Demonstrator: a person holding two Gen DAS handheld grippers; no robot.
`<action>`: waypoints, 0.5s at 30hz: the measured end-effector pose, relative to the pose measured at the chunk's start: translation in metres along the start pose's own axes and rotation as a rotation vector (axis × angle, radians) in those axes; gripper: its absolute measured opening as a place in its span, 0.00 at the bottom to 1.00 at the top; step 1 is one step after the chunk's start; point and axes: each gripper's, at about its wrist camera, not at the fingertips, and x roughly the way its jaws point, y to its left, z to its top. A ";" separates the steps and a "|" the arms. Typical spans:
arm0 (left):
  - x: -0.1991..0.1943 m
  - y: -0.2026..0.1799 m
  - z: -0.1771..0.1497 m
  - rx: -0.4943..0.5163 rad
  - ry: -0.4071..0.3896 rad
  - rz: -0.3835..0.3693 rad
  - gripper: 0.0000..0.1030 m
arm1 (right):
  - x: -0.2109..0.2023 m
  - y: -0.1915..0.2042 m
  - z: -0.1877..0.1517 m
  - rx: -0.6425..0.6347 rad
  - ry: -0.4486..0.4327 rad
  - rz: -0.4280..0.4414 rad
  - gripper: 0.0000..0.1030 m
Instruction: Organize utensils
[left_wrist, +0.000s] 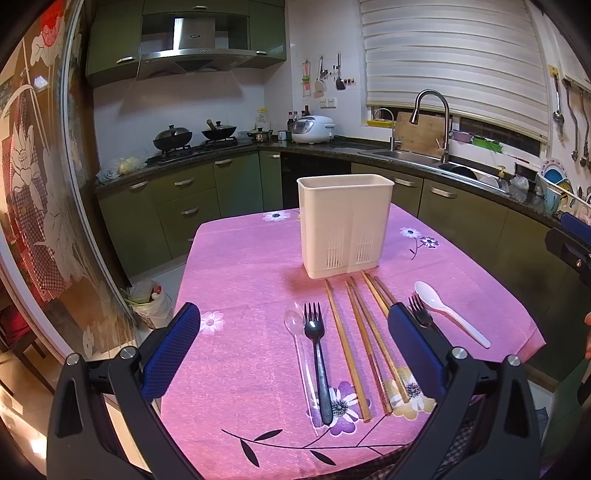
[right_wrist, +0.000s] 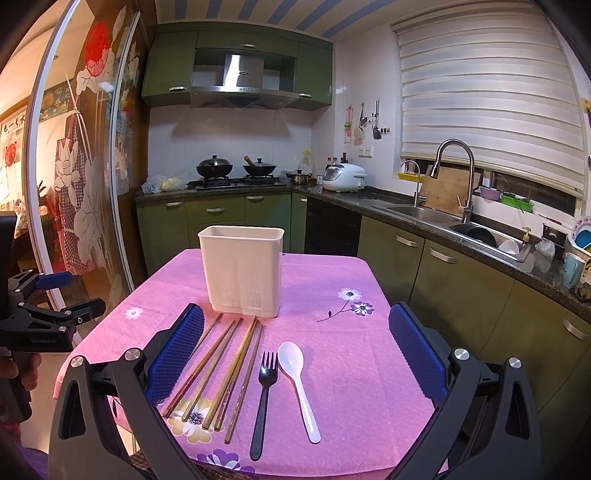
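Observation:
A white utensil holder (left_wrist: 345, 225) (right_wrist: 242, 271) stands upright on the pink tablecloth (left_wrist: 243, 258) (right_wrist: 332, 332). In front of it lie a clear spoon (left_wrist: 301, 354), a black fork (left_wrist: 317, 354), several wooden chopsticks (left_wrist: 364, 343) (right_wrist: 221, 373), a second black fork (left_wrist: 419, 314) (right_wrist: 264, 398) and a white spoon (left_wrist: 448, 312) (right_wrist: 297, 384). My left gripper (left_wrist: 293, 332) is open and empty above the near table edge. My right gripper (right_wrist: 295, 336) is open and empty, also above the near edge. The left gripper also shows at the left of the right wrist view (right_wrist: 70, 295).
Green kitchen cabinets and a dark counter (left_wrist: 303, 147) run behind and to the right of the table, with a sink (left_wrist: 402, 155), stove and rice cooker (left_wrist: 313, 129). A glass sliding door (left_wrist: 48, 184) stands on the left. A waste bag (left_wrist: 151, 302) sits on the floor.

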 end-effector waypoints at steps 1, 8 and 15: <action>0.000 0.000 0.000 0.000 0.000 0.000 0.94 | 0.000 -0.001 0.000 0.002 0.001 0.001 0.96; 0.001 0.001 0.000 -0.001 0.003 -0.003 0.94 | 0.004 -0.003 0.001 0.024 0.012 0.008 0.96; 0.002 0.000 0.000 -0.005 0.009 -0.002 0.94 | 0.012 0.000 0.000 0.015 0.029 0.000 0.96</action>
